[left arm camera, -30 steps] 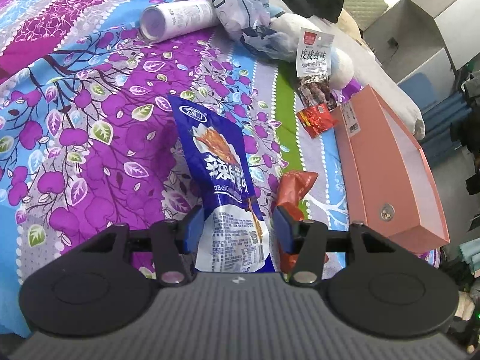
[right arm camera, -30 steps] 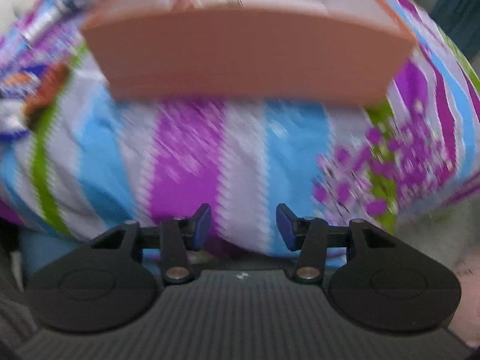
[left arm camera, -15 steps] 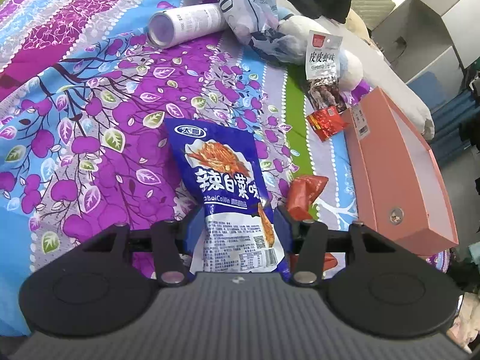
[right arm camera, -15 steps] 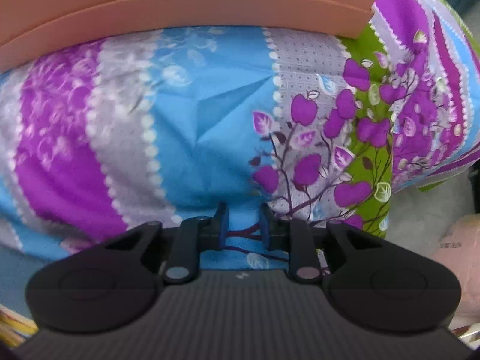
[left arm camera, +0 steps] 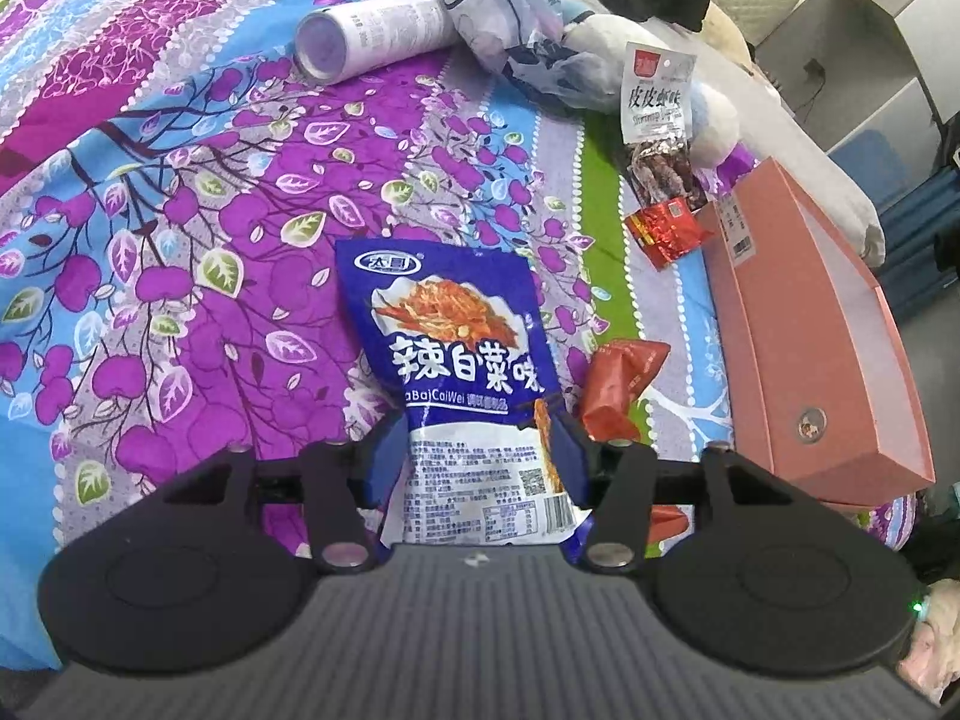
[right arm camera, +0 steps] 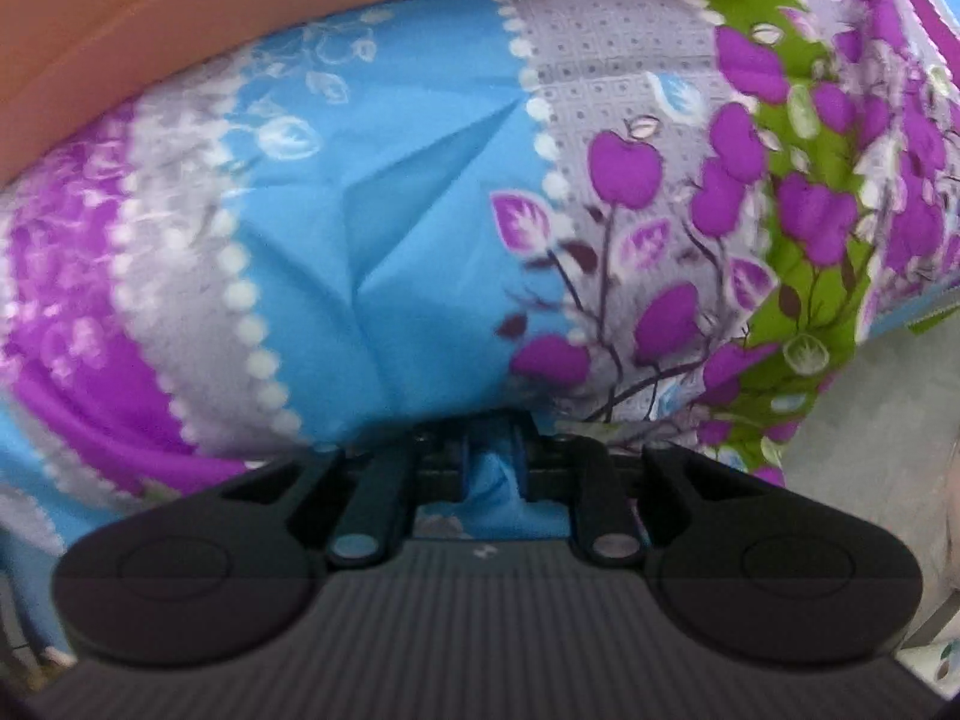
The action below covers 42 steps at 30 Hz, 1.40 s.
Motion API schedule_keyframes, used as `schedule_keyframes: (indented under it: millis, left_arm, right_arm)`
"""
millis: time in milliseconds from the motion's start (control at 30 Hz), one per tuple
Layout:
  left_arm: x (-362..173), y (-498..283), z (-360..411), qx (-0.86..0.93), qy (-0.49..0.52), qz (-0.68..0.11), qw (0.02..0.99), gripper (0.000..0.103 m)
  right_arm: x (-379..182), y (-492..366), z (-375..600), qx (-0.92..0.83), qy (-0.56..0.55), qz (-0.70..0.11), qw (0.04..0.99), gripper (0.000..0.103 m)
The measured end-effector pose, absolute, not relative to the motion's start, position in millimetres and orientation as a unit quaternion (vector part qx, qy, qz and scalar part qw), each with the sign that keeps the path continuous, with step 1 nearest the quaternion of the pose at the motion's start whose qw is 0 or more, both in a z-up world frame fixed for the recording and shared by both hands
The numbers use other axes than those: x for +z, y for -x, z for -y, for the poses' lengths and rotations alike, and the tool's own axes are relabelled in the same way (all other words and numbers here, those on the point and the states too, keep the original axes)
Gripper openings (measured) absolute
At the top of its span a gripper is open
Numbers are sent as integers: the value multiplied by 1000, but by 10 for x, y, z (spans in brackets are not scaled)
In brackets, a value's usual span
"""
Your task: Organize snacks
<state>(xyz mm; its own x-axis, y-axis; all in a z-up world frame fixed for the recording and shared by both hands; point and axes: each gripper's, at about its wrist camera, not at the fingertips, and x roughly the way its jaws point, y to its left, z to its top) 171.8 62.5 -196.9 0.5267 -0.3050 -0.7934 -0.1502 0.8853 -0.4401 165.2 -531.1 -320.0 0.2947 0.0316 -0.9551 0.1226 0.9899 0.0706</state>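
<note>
1. The left claw (left arm camera: 474, 450) hangs over a bed (left arm camera: 180, 192) spread with a purple, blue and green floral cover. Its jaws are opening, and a blue snack bag (left arm camera: 462, 378) lies flat on the cover between them; whether the pads still touch the bag's edges cannot be told.
2. Just right of the bag lies an orange-red packet (left arm camera: 618, 387), partly behind the right finger.
3. Farther up the bed, a small red packet (left arm camera: 666, 231) lies just beside the end of a pink box (left arm camera: 810, 360), which sits open near the bed's right edge.
4. A clear bag of dark snacks (left arm camera: 657, 120) lies above the red packet, touching it.
5. A white can (left arm camera: 372, 36) lies on its side at the far end, by a crumpled plastic bag (left arm camera: 510, 6).
6. The right claw (right arm camera: 493, 462) is pressed down into the cover, its jaws closing narrowly with a fold of blue fabric between them. The box's pink wall (right arm camera: 180, 6) fills the top of the right wrist view.
</note>
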Motion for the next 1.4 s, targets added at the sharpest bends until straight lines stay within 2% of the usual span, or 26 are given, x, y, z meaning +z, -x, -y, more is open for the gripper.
schedule_keyframes:
  millis: [133, 233, 267, 333, 600, 767, 800, 833, 867, 1100, 1233, 1400]
  left_arm:
    - [-1989, -1689, -613, -52, 238, -487, 839, 72]
    - [-1976, -1665, -591, -53, 236, -487, 839, 78]
    - [-1966, -1654, -588, -55, 238, -485, 839, 80]
    - [-1942, -1627, -578, -60, 239, -481, 841, 87]
    - [-1919, -1576, -641, -64, 242, -465, 849, 87]
    - [-1965, -1662, -644, -69, 236, -468, 849, 86]
    - [-1979, -1686, -640, -71, 231, -468, 850, 86]
    - [-2002, -1712, -636, -71, 226, -470, 850, 86]
    - [-2036, -1744, -632, -72, 221, -474, 849, 86]
    - [-2278, -1962, -631, -83, 207, -498, 838, 74]
    - [-2279, -2082, -657, -61, 211, -518, 826, 61]
    - [-2284, -2143, -676, -58, 215, -534, 815, 59]
  right_arm:
    - [-2795, -1434, 5225, -9, -48, -569, 821, 20]
    - [-2459, -1307, 5120, 13, -57, -539, 840, 48]
    - [-2349, -1284, 5068, 26, -57, -528, 847, 51]
    - [-2168, -1241, 4900, 56, -59, -513, 855, 52]
    - [-1634, -1483, 3548, 200, -43, -443, 873, 52]
    - [-1694, -1834, 2896, 237, -38, -432, 870, 53]
    - [-1733, -1886, 2836, 240, -39, -433, 868, 58]
    - [-1780, -1960, 2753, 241, -42, -436, 866, 68]
    - [-1804, -1998, 2674, 245, -45, -438, 864, 70]
    - [-2058, -2402, 2173, 265, -18, -472, 841, 68]
    - [-2174, -2584, 1979, 260, 1, -502, 825, 67]
    - [-2178, -2666, 1904, 233, 3, -517, 824, 63]
